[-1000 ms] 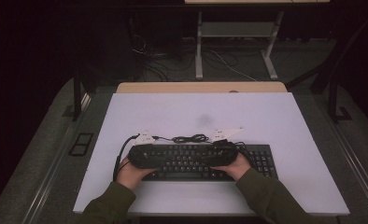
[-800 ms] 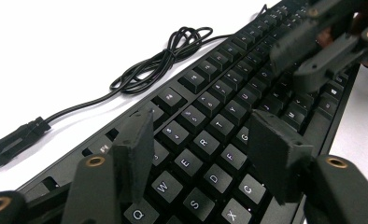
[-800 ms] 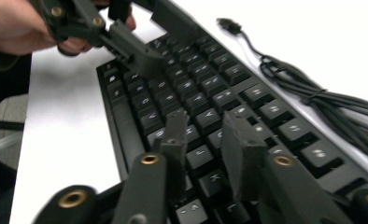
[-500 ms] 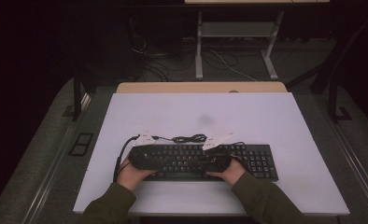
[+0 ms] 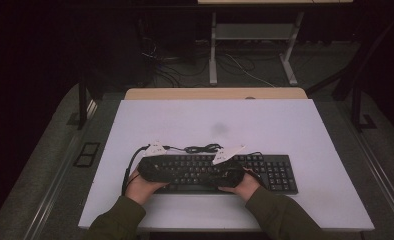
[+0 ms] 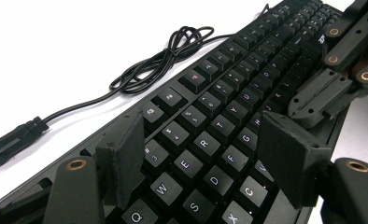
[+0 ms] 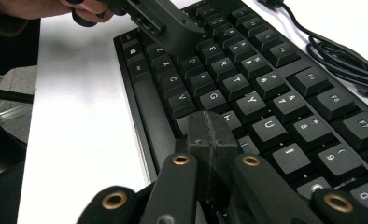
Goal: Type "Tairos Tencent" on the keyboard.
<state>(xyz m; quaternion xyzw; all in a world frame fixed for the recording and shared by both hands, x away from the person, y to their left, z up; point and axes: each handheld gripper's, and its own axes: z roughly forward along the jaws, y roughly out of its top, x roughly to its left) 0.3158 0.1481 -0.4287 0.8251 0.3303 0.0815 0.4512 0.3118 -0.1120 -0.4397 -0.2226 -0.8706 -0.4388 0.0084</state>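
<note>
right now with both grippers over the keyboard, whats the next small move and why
Probably a short dip of the right gripper to press a key. Its jaws have just closed, pads together with nothing between them, forming one blunt tip poised over the home row of the keyboard, near H. The left gripper hangs open above the Q-to-F keys, so it looks less ready to press.

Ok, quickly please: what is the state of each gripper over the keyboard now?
Left gripper: open, jaws just opened wider, hovering above the keyboard, nothing gripped.
Right gripper: shut, pads pressed together, jaws just closed, holding nothing, over the keys.
</note>
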